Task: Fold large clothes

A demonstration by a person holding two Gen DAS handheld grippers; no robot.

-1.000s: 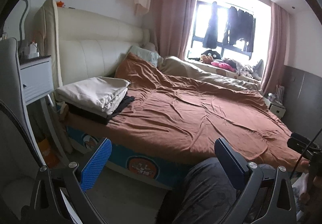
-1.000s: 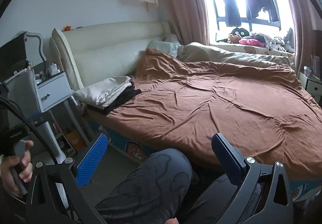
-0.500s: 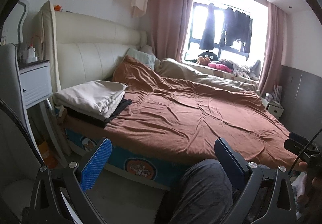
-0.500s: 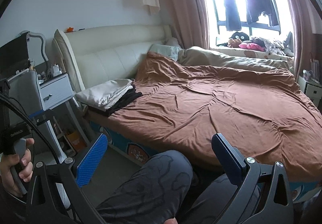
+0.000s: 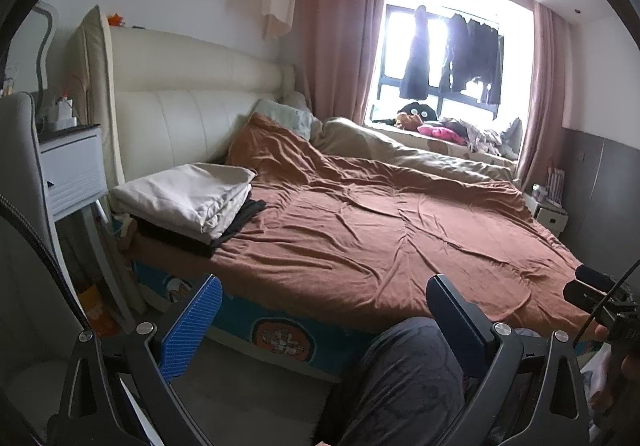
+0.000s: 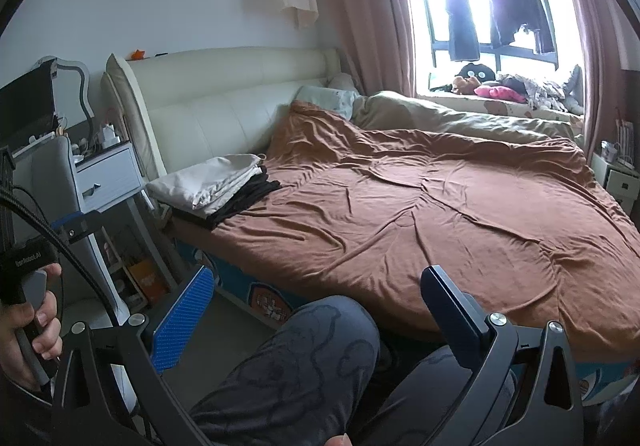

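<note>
Folded clothes [image 5: 188, 197], cream pieces stacked on dark ones, sit at the left corner of the bed [image 5: 280, 338] beside the cream headboard [image 5: 188, 113]. To their right a rumpled brown cover [image 5: 400, 230] spreads across the mattress. Nearer the camera, the left gripper [image 5: 320, 320] and right gripper [image 6: 316, 310] both hover over the person's grey-trousered knee [image 6: 304, 358], fingers spread wide apart and holding nothing.

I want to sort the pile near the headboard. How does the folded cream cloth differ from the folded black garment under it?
The folded cream cloth lies on top and looks thick; the folded black garment lies beneath and looks thin. The cream one shows fully; the black one shows only its edges. Both rest folded on the brown bedspread.
</note>
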